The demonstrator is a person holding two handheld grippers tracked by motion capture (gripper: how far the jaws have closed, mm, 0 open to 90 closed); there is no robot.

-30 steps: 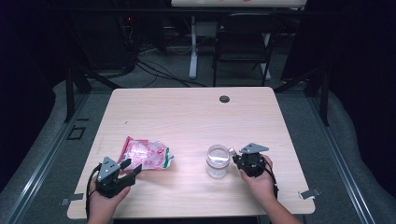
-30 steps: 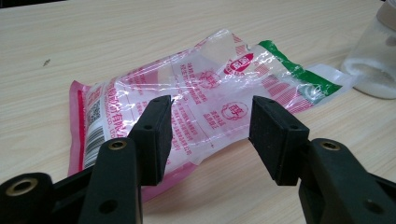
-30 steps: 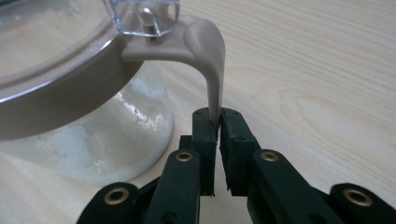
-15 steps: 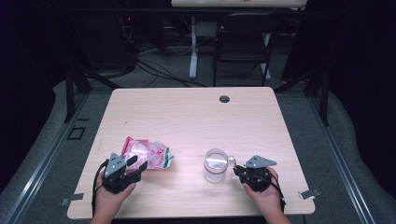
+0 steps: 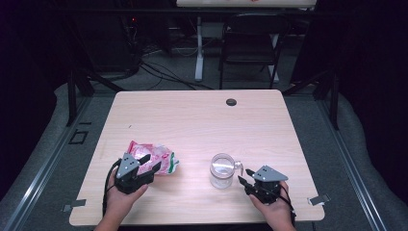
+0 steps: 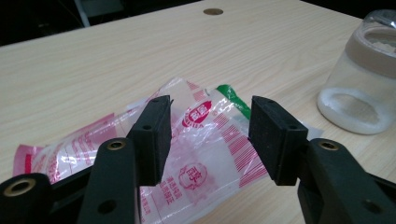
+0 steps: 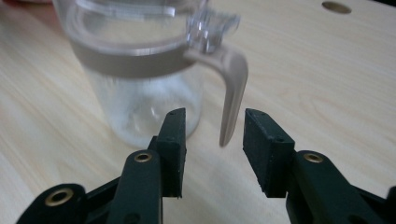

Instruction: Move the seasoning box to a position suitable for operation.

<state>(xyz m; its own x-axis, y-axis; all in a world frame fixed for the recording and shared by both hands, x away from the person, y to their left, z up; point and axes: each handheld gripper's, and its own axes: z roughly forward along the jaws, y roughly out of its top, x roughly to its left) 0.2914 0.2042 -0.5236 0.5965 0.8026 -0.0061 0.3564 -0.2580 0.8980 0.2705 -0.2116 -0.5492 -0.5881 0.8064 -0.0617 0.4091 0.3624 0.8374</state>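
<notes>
**Jar released, packet lined up for a grasp**

The right gripper (image 5: pixel 246 178) was seen just beside the clear glass jar with a beige collar and curved beige handle (image 5: pixel 223 170); its jaws had just been opening, and in the right gripper view they stood wide with only the tip of the handle (image 7: pixel 232 88) hanging ahead of the gap, untouched by either pad. The left gripper (image 5: pixel 148 165) was held with its jaws apart over the near edge of the crumpled clear plastic packet printed in red and pink, with a green corner (image 6: pixel 205 140); nothing was clamped.

To do the step well, it was judged that the left jaws should be lowered until one pad sat under a raised fold of the film and then closed on a doubled layer (a single slick layer would likely slip). The right gripper was best kept clear of the handle so the jar would not be tipped.

The packet lay flat on the pale wooden worktop (image 5: pixel 202 120) near its front left, its long axis running roughly left to right in the high view, the green end pointing toward the jar. The jar stood upright front of centre, well apart from the packet, its handle pointing toward the right gripper.
</notes>
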